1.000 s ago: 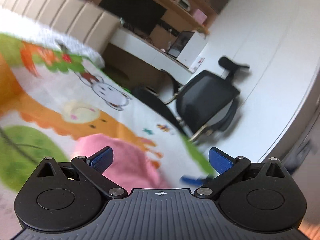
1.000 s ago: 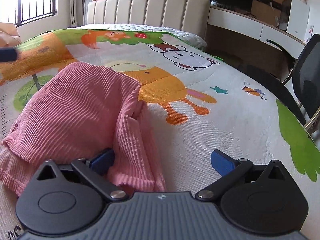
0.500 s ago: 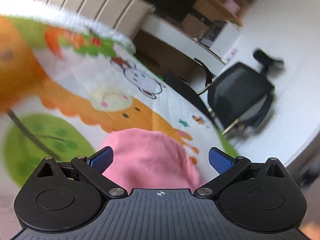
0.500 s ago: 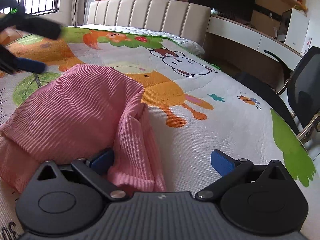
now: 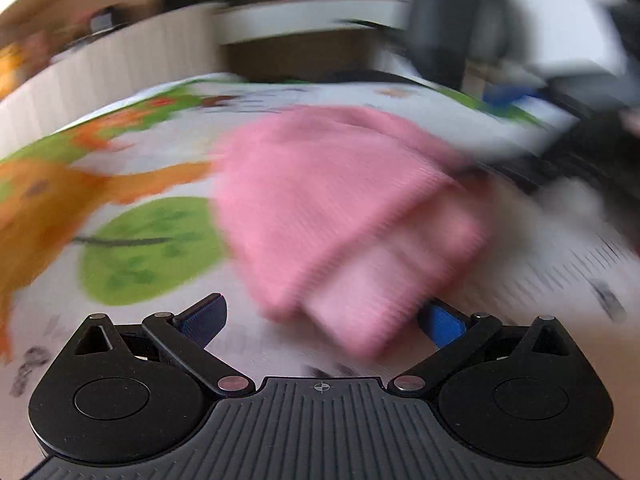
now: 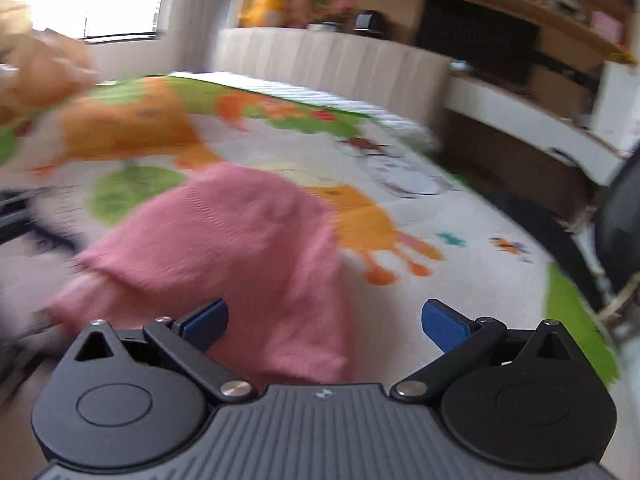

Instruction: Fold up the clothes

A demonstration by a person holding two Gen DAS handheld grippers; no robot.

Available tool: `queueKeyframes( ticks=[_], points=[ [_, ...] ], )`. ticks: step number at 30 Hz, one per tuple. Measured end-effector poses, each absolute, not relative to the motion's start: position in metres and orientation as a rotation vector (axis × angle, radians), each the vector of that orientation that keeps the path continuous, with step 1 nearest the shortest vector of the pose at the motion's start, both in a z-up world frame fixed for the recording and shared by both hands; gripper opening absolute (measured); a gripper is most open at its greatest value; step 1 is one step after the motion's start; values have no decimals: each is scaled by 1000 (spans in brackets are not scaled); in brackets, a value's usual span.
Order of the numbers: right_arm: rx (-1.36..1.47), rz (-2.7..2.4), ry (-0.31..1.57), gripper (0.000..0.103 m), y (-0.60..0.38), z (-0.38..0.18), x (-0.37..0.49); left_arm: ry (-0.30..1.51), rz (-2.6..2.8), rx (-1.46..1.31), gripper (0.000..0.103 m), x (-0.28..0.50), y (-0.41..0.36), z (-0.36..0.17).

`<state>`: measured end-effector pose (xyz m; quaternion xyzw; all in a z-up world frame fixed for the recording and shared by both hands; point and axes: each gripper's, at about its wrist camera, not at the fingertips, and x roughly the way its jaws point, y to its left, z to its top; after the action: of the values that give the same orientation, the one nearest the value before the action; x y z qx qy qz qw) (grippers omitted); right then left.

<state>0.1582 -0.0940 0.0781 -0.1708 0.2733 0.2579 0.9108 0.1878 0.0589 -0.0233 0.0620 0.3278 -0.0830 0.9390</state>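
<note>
Both cameras swung; pink garment [image 5: 336, 216] now fills left gripper [image 5: 320, 320] gap.

Both views are smeared by motion, the left wrist view more so. There the pink garment [image 5: 344, 208] shows only soft ribbing, and its near corner covers most of the right blue pad [image 5: 442, 322] of the left gripper [image 5: 320, 320]; whether cloth touches that pad cannot be told. The dark chair [image 5: 444, 28] and the objects at the right edge are streaks without readable shape. Small dark print on the bedspread [image 5: 140, 240] near the lower left cannot be read. In the right wrist view, the garment's near end passes out of sight behind the right gripper [image 6: 324, 320]. A tan, blurred shape [image 6: 36, 68] at the upper left is cut by the frame and cannot be identified. Items on the shelf [image 6: 560, 4] are too blurred to name.
</note>
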Motion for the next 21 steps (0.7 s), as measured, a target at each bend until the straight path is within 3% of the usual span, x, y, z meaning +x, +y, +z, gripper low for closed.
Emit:
queueKeyframes(
  ticks=[6,9,16,21],
  points=[
    [-463,501,606,103,-88,52,162,691,-22,-91,103,199,97,-24],
    [-429,476,611,103,-92,53,165,703,-131,-45,103,188,94,-21],
    [-222,668,567,103,-119,92,151,525,-380,88,103,160,66,8],
    [-200,525,553,103,-105,92,173,614,-348,10,103,194,50,-11]
  ],
)
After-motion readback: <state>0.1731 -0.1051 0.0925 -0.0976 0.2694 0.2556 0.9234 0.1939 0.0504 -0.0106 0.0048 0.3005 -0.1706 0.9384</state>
